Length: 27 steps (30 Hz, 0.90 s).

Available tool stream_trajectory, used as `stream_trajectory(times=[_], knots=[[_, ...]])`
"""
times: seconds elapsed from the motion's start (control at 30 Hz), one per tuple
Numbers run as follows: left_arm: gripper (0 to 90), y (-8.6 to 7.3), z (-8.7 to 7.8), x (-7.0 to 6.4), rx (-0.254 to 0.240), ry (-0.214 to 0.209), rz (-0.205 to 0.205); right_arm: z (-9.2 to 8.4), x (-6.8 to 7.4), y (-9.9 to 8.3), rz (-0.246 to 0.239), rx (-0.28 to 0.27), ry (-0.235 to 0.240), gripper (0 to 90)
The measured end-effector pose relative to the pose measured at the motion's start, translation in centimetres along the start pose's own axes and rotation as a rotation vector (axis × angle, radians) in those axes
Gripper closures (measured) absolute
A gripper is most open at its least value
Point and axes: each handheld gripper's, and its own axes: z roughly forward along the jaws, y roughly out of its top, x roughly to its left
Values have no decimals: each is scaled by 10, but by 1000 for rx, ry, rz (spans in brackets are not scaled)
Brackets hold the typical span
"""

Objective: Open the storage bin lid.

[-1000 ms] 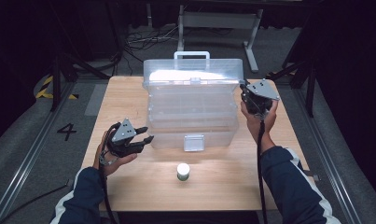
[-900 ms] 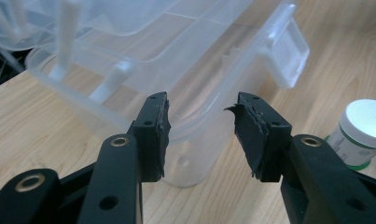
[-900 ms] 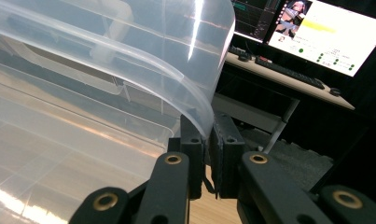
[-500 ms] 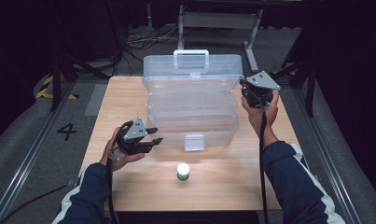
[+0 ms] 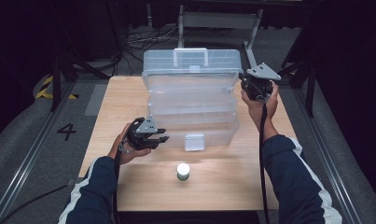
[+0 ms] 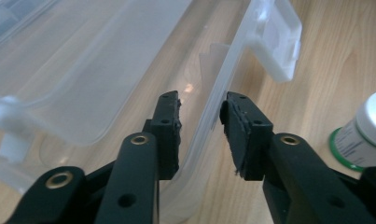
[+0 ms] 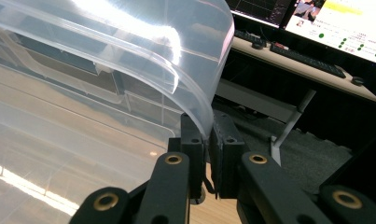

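Wooden table (image 5: 129,98) in dark room, floor cables (image 5: 143,39)

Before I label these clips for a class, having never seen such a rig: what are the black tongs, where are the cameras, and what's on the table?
A person holds hand-held tongs in each hand. One camera looks down from above; one rides on each tool. On the wooden table stand a clear plastic box and a small white-capped bottle. The right tongs are shut on the box's raised lid. The left tongs are open, straddling the box's front wall near its latch.
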Motion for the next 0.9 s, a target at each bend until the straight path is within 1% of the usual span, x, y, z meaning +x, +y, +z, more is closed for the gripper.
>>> stream_trajectory(times=[0.03, 0.13, 0.2, 0.23, 0.27, 0.4, 0.6, 0.63, 0.67, 0.7, 0.73, 0.77, 0.8, 0.83, 0.9], knots=[[687, 0, 0, 1, -6, -6, 2, 1, 0, 1, 8, -1, 1, 854], [715, 2, 1, 2, -4, -28, 6, 5, -3, 2, 26, -7, 5, 855], [725, 2, 2, 3, -5, -32, 13, 6, -3, 2, 32, -9, 7, 856], [730, 2, 2, 4, -6, -39, 21, 9, -4, 3, 46, -11, 9, 857], [735, 2, 2, 4, -6, -39, 21, 9, -4, 3, 46, -11, 9, 857], [750, 1, 3, 7, -14, -67, 21, 15, -5, 4, 68, -19, 11, 858], [774, 1, 3, 11, -17, -88, 28, 22, -4, 5, 86, -26, 14, 860], [781, 1, 4, 11, -19, -96, 29, 24, -4, 6, 95, -26, 15, 860], [797, 0, 4, 13, -22, -126, 34, 25, -4, 6, 102, -25, 18, 861], [809, 0, 4, 13, -22, -126, 34, 25, -4, 6, 102, -25, 18, 861], [809, 0, 4, 14, -30, -152, 36, 26, -4, 7, 103, -24, 21, 861], [825, -1, 4, 15, -32, -166, 45, 28, -3, 8, 106, -24, 26, 861], [834, 0, 4, 14, -34, -172, 55, 28, -2, 8, 108, -25, 27, 860], [836, 0, 4, 14, -32, -169, 59, 29, -1, 8, 109, -23, 29, 861], [833, 0, 4, 13, -31, -163, 52, 29, -1, 9, 113, -21, 27, 861]])
